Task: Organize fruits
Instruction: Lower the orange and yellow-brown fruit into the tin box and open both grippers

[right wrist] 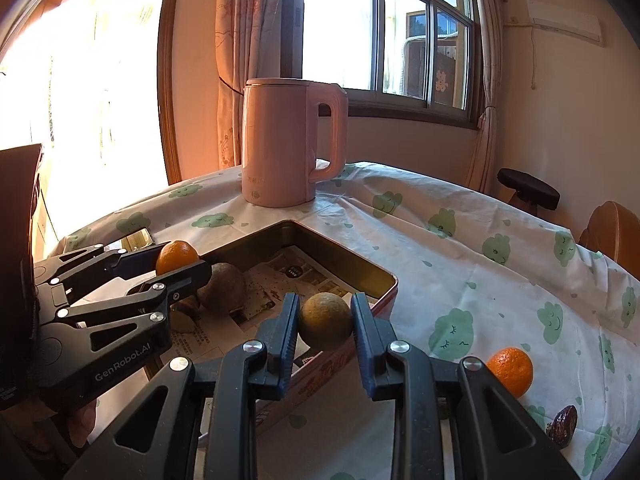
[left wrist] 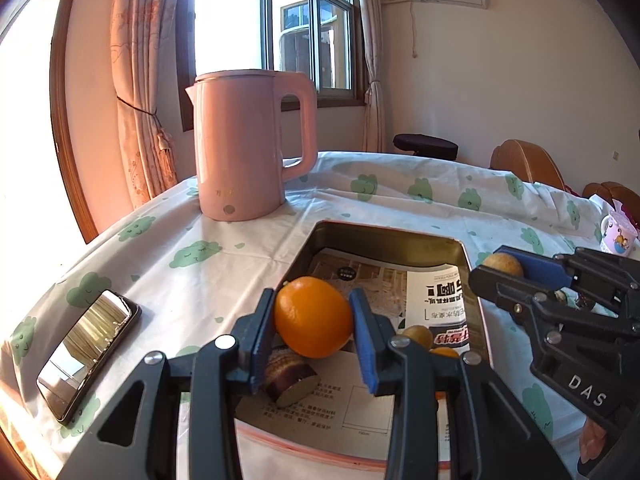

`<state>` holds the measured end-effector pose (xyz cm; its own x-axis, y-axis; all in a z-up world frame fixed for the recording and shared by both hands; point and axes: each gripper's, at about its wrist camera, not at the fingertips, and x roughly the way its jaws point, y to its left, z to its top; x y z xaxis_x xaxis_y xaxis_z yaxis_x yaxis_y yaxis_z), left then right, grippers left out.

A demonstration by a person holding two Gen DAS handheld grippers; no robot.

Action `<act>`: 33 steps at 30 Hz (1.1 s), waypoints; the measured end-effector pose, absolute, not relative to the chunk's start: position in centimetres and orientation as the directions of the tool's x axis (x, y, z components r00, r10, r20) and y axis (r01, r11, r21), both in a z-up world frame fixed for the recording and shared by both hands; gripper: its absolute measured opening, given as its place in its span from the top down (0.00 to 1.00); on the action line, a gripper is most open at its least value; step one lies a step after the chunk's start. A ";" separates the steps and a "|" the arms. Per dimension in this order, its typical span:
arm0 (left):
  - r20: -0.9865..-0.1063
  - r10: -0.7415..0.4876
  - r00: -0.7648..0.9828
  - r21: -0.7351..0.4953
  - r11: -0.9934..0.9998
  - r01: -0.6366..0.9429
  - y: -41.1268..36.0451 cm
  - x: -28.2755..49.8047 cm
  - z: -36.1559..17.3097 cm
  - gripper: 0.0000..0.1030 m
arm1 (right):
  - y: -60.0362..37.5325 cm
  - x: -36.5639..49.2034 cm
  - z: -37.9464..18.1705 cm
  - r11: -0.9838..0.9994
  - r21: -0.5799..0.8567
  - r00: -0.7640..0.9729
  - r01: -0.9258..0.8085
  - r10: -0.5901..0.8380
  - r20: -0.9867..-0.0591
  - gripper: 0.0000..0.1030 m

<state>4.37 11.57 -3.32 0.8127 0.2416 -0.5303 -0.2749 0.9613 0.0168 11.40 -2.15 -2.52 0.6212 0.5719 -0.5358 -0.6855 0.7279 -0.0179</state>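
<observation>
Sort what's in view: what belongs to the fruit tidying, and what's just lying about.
Job: orange in left gripper; brown fruit in right gripper; tin; fruit in the tin; loose orange and date on the cloth.

Lying about: kettle; phone; mug; stool.

Right hand-held gripper [right wrist: 325, 322] clamps brown round fruit [right wrist: 325, 321] above tin tray [right wrist: 384, 280]; orange [right wrist: 512, 371] on tablecloth [right wrist: 460, 248].

Orange [left wrist: 313, 317] and round brown fruit [right wrist: 325, 321] — both held above the paper-lined tin [left wrist: 384, 240].
</observation>
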 end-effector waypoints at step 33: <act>-0.555 0.268 0.787 0.032 0.953 -0.302 11.9 4.9 -3.7 0.50 | 0.8 12.9 -5.1 0.697 0.007 0.547 -0.717 0.569 -0.614 0.70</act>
